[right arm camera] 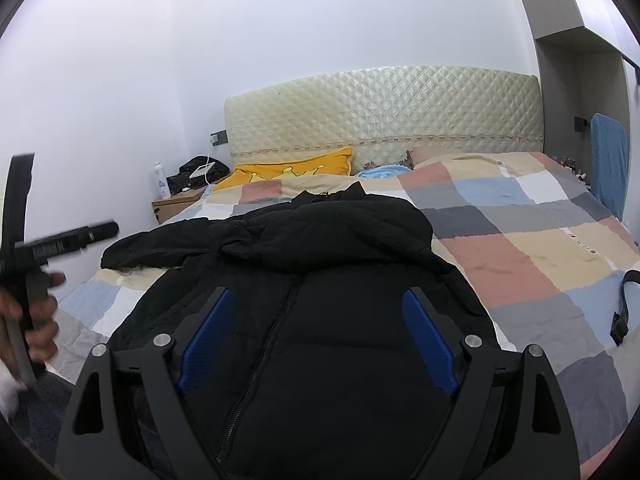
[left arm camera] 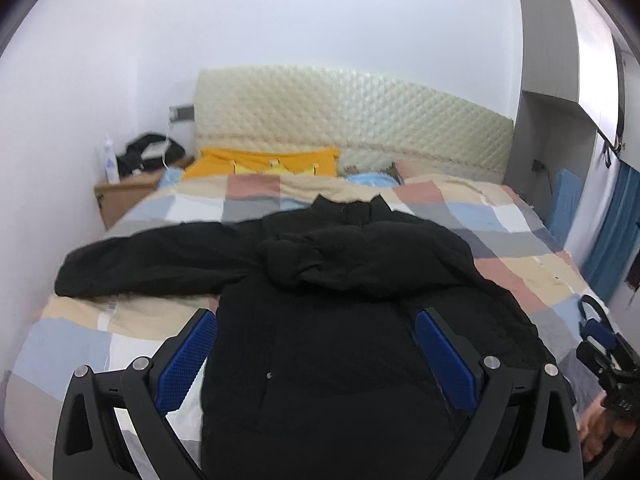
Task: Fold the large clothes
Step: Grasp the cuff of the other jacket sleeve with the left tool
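Observation:
A large black puffer jacket (left arm camera: 320, 280) lies front up on the patchwork bed, collar towards the headboard. Its left sleeve (left arm camera: 152, 264) stretches out to the left; the right sleeve is folded across the chest. It also shows in the right wrist view (right arm camera: 320, 280) with its zip running down the middle. My left gripper (left arm camera: 316, 356) is open, above the jacket's lower left part. My right gripper (right arm camera: 316, 340) is open, above the jacket's lower middle. Neither holds anything.
The bed's checked quilt (right arm camera: 520, 248) has a yellow pillow (right arm camera: 296, 168) and a padded headboard (right arm camera: 380, 108) at the far end. A wooden nightstand (left arm camera: 120, 196) with a bottle and black bag stands at the left. A black strap (right arm camera: 624, 304) lies at the bed's right edge.

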### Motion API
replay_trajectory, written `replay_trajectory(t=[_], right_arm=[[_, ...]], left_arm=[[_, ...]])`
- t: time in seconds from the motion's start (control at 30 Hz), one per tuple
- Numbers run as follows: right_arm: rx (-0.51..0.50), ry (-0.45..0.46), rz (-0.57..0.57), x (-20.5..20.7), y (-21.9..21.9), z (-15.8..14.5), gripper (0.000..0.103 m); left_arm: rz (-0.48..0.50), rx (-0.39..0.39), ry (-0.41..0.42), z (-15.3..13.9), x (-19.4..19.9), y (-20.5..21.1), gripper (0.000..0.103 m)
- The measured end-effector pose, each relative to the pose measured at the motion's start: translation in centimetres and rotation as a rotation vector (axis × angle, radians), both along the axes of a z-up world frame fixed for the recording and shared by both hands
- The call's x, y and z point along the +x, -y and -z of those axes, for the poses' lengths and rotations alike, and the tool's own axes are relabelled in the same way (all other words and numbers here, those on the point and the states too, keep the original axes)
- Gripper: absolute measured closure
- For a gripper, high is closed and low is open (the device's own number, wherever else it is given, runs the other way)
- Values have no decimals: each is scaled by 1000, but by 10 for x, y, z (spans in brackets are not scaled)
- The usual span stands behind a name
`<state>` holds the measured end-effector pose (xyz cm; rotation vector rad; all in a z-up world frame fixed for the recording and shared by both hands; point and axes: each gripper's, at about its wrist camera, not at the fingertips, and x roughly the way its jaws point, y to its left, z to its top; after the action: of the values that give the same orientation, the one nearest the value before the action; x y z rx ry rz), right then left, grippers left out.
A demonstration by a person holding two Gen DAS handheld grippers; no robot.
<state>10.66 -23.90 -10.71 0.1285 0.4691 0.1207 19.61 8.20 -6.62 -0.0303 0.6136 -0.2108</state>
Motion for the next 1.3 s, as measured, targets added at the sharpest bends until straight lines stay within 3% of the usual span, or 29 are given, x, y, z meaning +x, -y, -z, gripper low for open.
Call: replay_trajectory(t=[0.2, 0.43, 0.53, 0.6, 0.63, 0.73, 0.8, 0.9, 1.1, 1.3], right_arm=[[-23, 4, -9, 2, -7, 2, 16], [-49, 26, -19, 4, -24, 2, 15], [-61, 29, -5, 6, -29, 4, 12], [-66, 21, 1, 10, -31, 7, 6], [-69, 19, 5, 10, -33, 9, 0], [-71, 8, 22, 15, -35, 11, 0], [-63, -13, 46, 19, -36, 12, 0], [-56, -52, 66, 27, -38, 18, 0], [-68, -128, 120, 51, -44, 31, 0], [-81, -157, 139, 67, -53, 36, 0]], left_arm=[[-72, 34, -35, 5, 32, -60, 2], [-190, -53, -135, 41, 78, -162, 2], [-259, 52, -162, 66, 103, -194, 2], [-294, 68, -184, 84, 118, -218, 2], [-307, 54, -195, 90, 123, -227, 2], [-340, -49, -235, 114, 141, -263, 2], [-384, -167, -261, 131, 152, -292, 2], [-445, -284, -287, 157, 167, -323, 2], [-523, -367, -338, 203, 201, -365, 8], [-528, -479, -246, 213, 228, -388, 8]])
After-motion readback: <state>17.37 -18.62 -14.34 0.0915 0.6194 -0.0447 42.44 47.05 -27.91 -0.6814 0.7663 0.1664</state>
